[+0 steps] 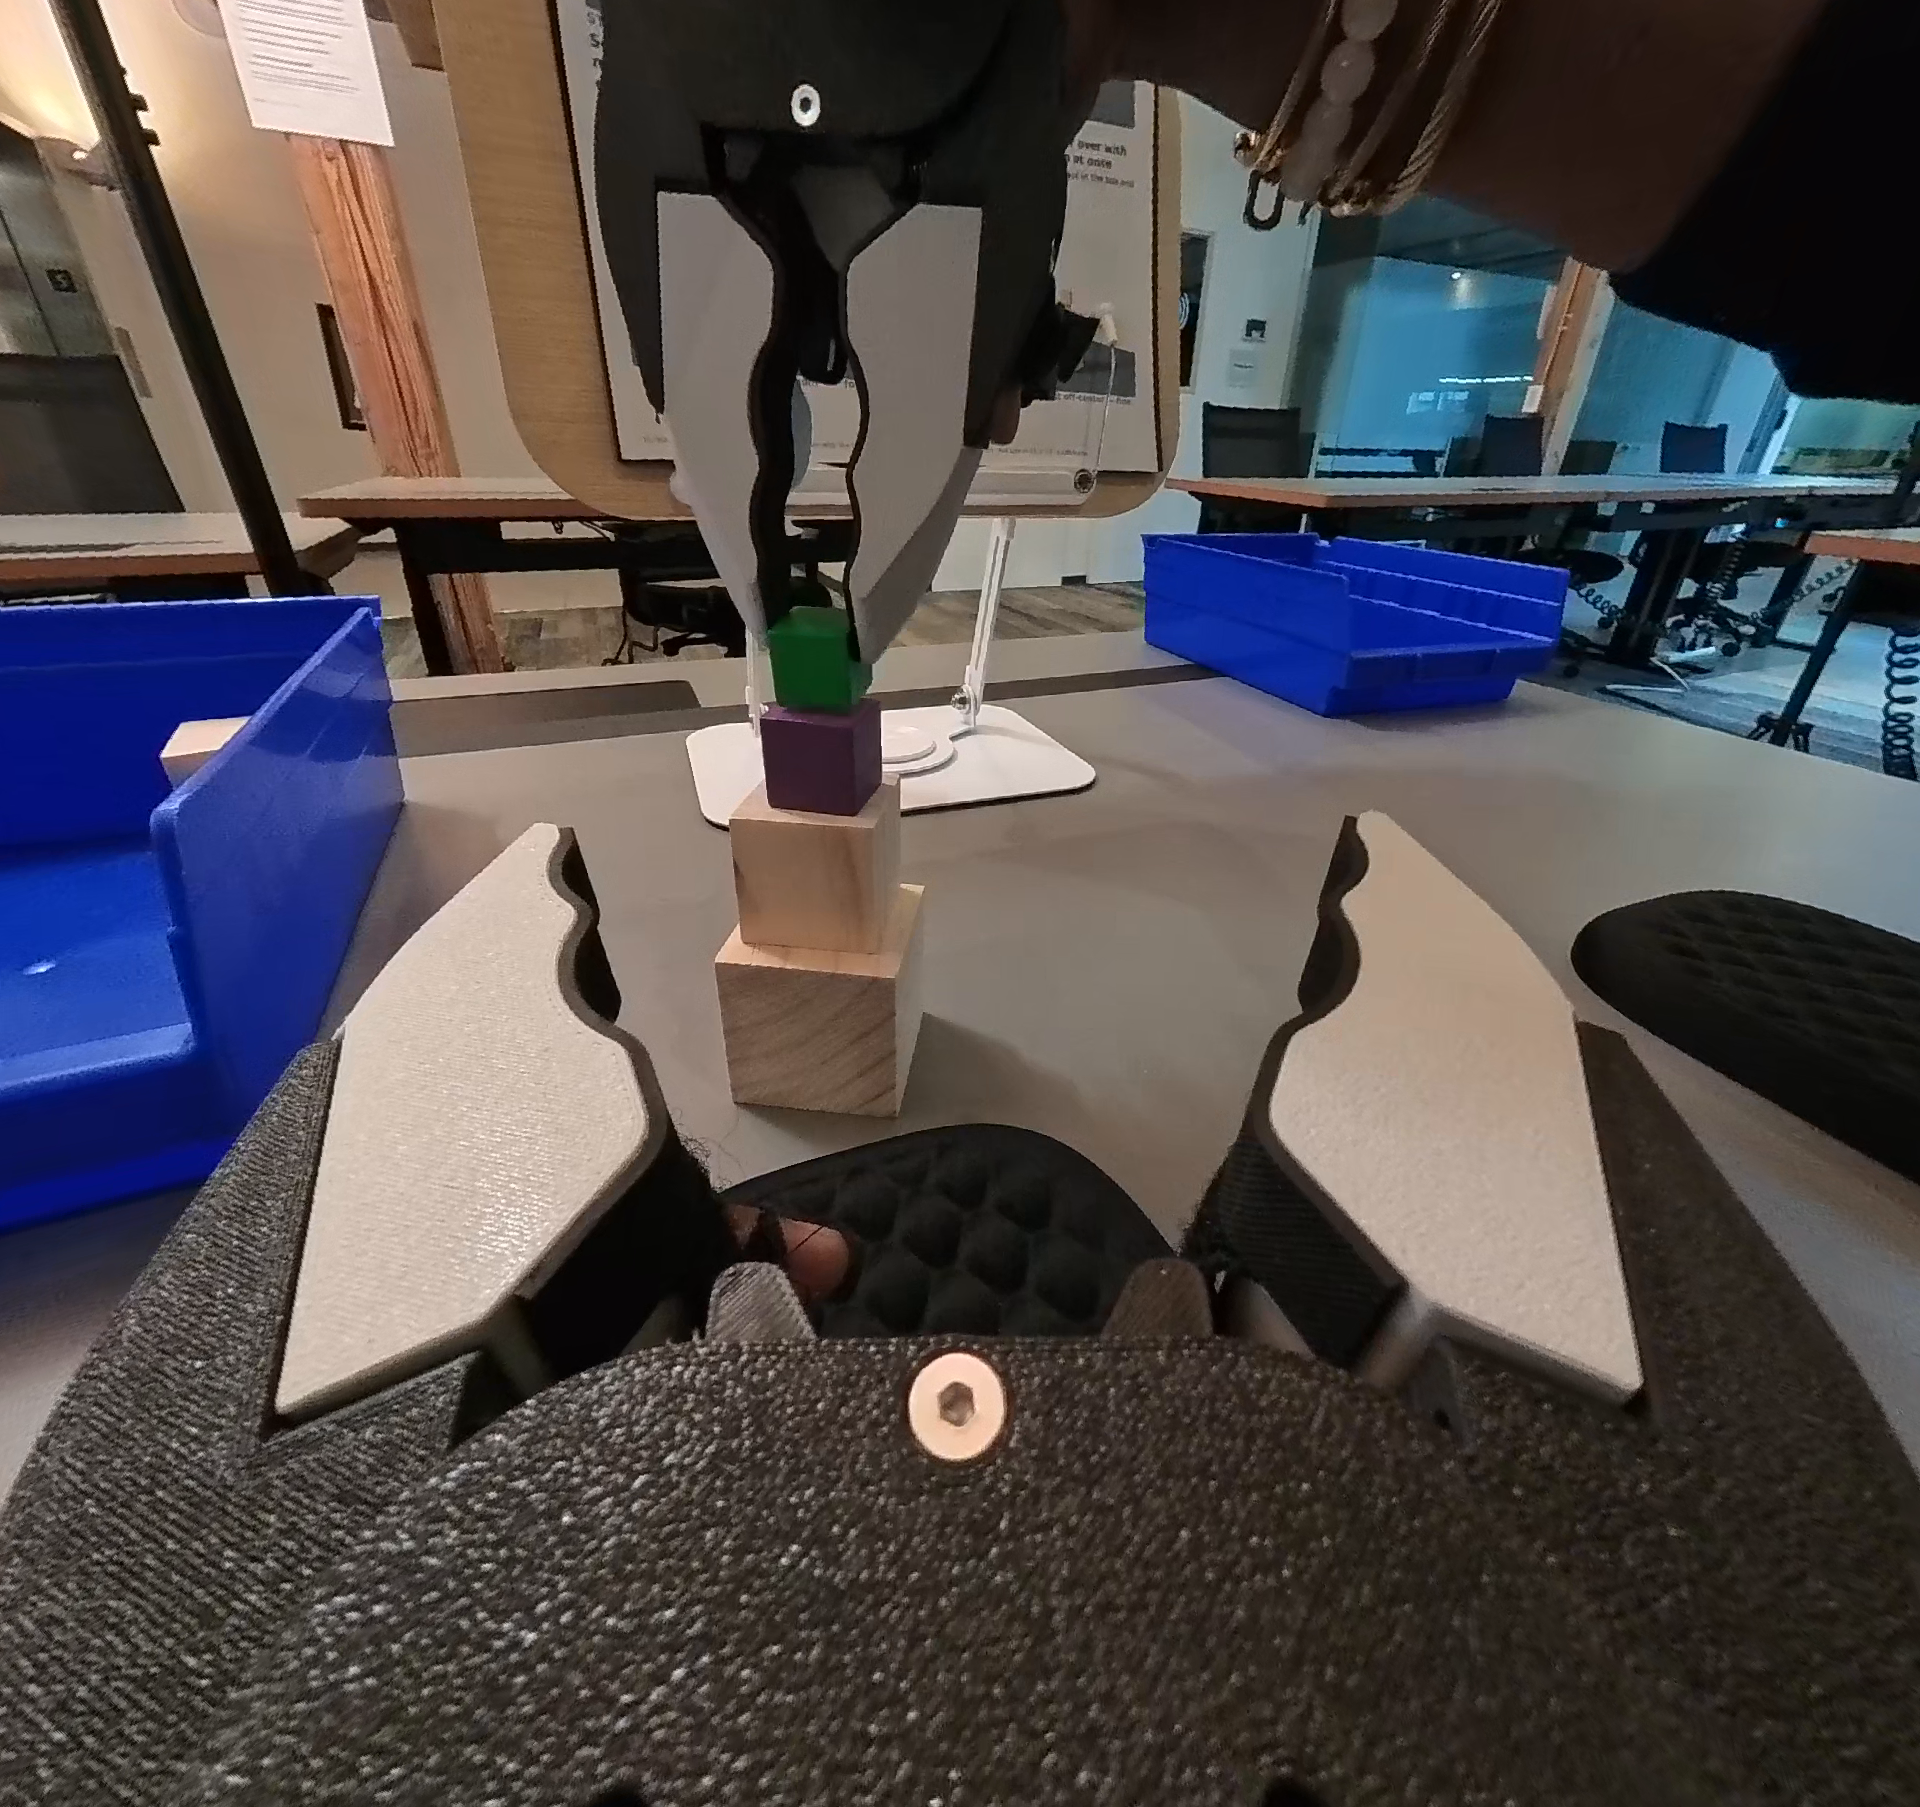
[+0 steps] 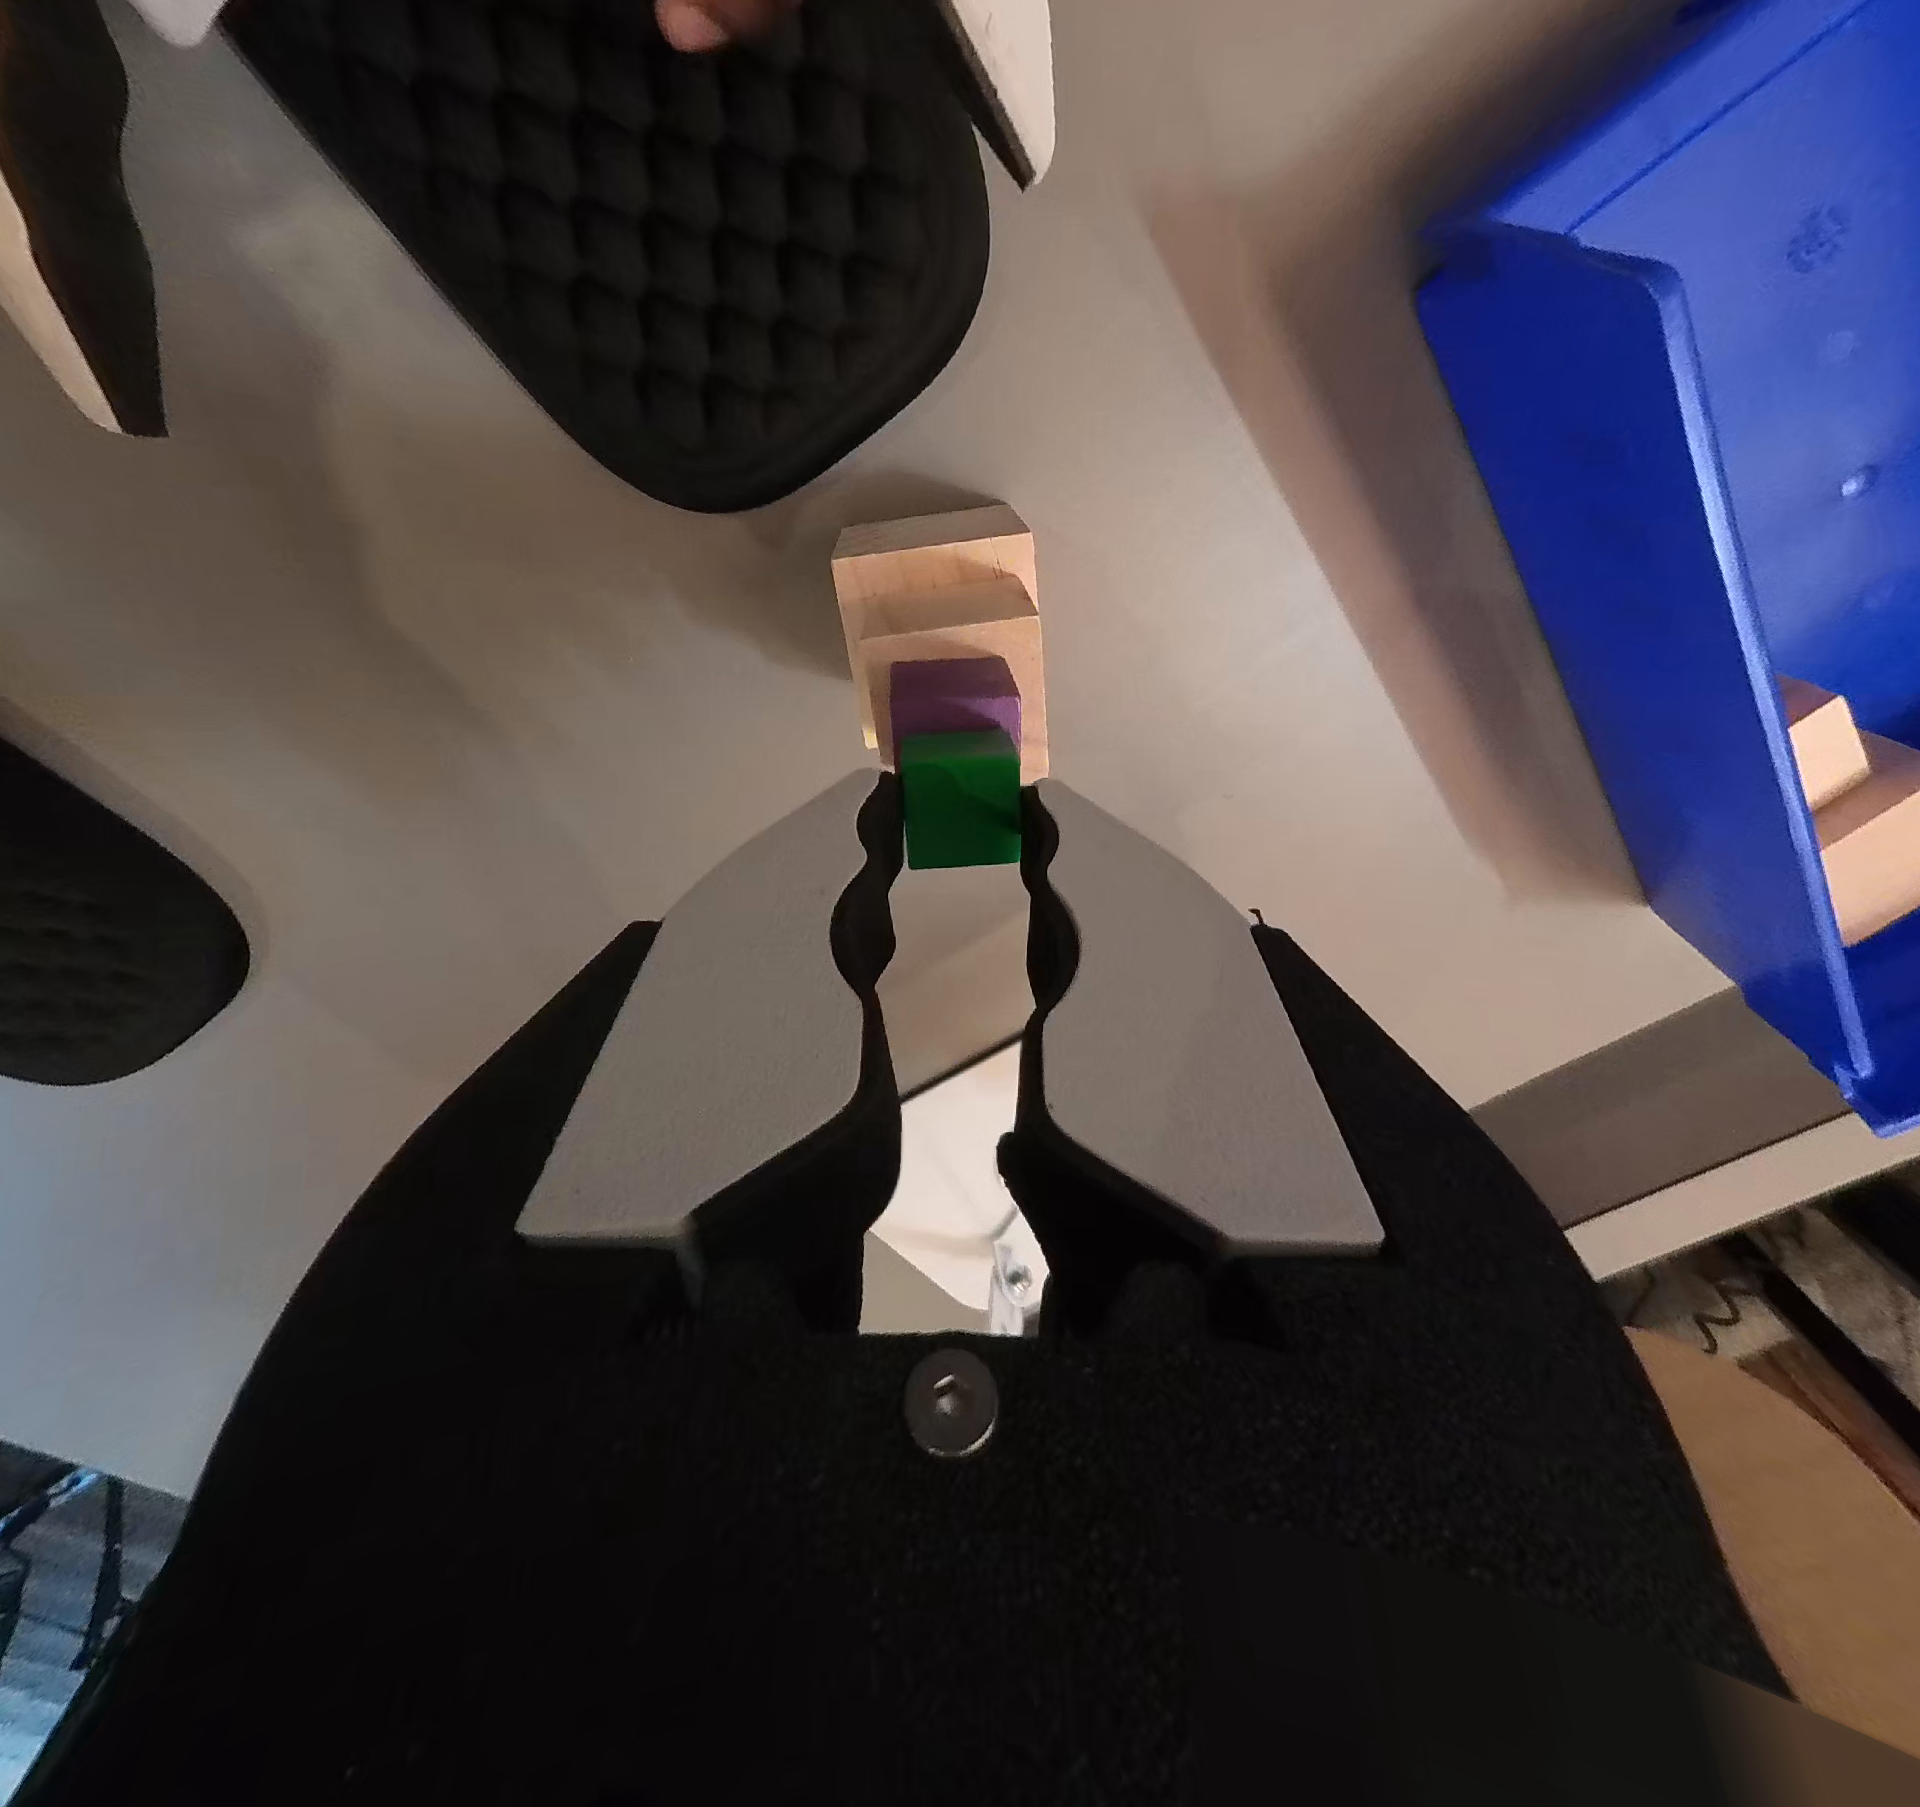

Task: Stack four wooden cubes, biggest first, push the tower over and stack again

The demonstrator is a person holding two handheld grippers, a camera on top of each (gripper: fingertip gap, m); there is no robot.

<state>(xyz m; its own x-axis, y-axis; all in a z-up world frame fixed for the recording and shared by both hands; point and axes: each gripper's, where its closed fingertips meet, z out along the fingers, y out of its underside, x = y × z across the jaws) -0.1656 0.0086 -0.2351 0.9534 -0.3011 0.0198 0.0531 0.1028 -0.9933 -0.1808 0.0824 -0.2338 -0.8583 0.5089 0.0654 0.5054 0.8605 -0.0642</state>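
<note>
Right gripper held a green cube atop a block stack.
Its jaws pinched the cube, resting on the purple cube; left gripper jaws gaped wide, bare.

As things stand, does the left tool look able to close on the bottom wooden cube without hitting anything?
Probably yes. The left tool is wide open, low and facing the bottom cube, with bare table at both sides. The right tool grips only the green cube on top.

Green cube, purple cube, blue bins
</note>
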